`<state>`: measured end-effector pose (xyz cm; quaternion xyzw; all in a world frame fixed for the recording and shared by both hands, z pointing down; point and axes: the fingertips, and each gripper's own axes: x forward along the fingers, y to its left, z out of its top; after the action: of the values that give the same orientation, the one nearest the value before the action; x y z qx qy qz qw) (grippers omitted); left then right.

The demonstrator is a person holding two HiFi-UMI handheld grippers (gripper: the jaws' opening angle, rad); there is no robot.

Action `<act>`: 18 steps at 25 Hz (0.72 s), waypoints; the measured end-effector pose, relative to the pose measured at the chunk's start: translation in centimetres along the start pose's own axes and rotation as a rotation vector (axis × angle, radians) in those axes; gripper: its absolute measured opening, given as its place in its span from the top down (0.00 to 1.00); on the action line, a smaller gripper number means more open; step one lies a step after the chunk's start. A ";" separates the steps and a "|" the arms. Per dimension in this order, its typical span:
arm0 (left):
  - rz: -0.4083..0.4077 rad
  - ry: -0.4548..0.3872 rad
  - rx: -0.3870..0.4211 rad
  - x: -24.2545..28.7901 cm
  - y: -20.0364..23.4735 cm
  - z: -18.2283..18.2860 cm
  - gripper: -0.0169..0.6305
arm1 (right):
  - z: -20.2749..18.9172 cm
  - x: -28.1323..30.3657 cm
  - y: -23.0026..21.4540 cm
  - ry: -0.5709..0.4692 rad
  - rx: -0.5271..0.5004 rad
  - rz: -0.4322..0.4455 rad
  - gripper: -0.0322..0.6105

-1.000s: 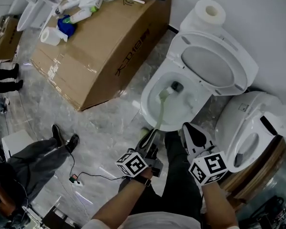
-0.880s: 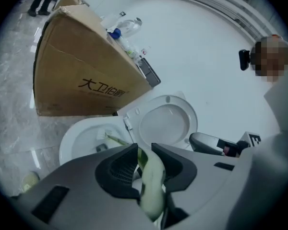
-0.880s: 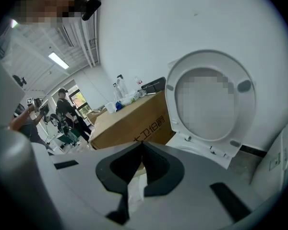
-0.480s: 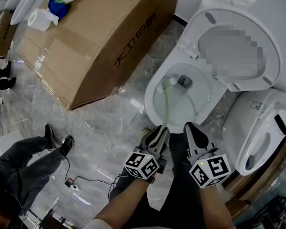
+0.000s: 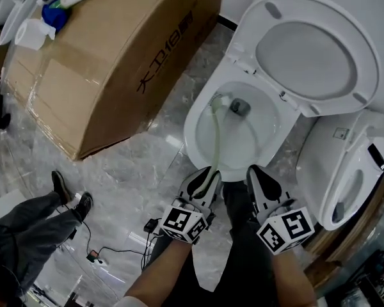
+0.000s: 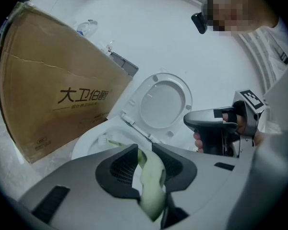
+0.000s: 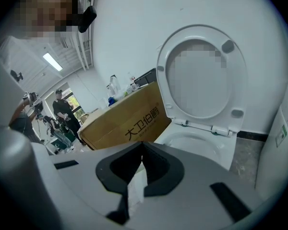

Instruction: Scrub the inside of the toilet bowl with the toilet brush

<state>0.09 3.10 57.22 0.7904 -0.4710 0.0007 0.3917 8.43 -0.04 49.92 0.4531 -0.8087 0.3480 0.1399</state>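
Note:
A white toilet bowl (image 5: 198, 142) stands with its lid (image 5: 307, 56) raised. A pale green toilet brush (image 5: 215, 139) reaches from my left gripper (image 5: 202, 183) down into the bowl, its head (image 5: 217, 100) resting on the inner wall left of the drain hole (image 5: 239, 106). The left gripper (image 6: 144, 150) is shut on the brush handle (image 6: 151, 176). To its right, my right gripper (image 5: 262, 183) hovers at the bowl's near rim. Its jaws (image 7: 142, 145) are shut tip to tip. A pale strip shows just below them, and I cannot identify it.
A large cardboard box (image 5: 115, 62) lies left of the toilet, with bottles and a paper roll (image 5: 31, 34) on top. Another white toilet (image 5: 345, 171) stands at the right. A person's legs and shoes (image 5: 57, 200) and a cable (image 5: 115, 251) are on the marble floor at lower left.
The brush head has slid from just beside the drain hole further toward the bowl's left wall. Both grippers have come closer to the bowl's near rim and stay shut.

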 end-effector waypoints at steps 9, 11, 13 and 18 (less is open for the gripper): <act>-0.085 0.026 0.141 3.7 -0.5 1.0 0.82 | -0.4 0.7 -1.6 -0.006 -0.008 -0.025 0.93; -0.107 0.030 0.173 4.7 -1.1 1.3 0.82 | -0.6 0.5 -2.1 -0.007 -0.001 -0.032 0.93; -0.127 0.040 0.193 5.6 -1.7 1.3 0.82 | -0.7 0.3 -2.6 -0.006 0.008 -0.041 0.93; -0.164 0.076 0.242 6.9 -2.6 0.8 0.82 | -0.5 0.0 -3.7 -0.013 0.025 -0.052 0.93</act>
<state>5.61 -1.94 57.58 0.8671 -0.3861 0.0551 0.3099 11.44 -0.99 51.87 0.4781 -0.7930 0.3514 0.1382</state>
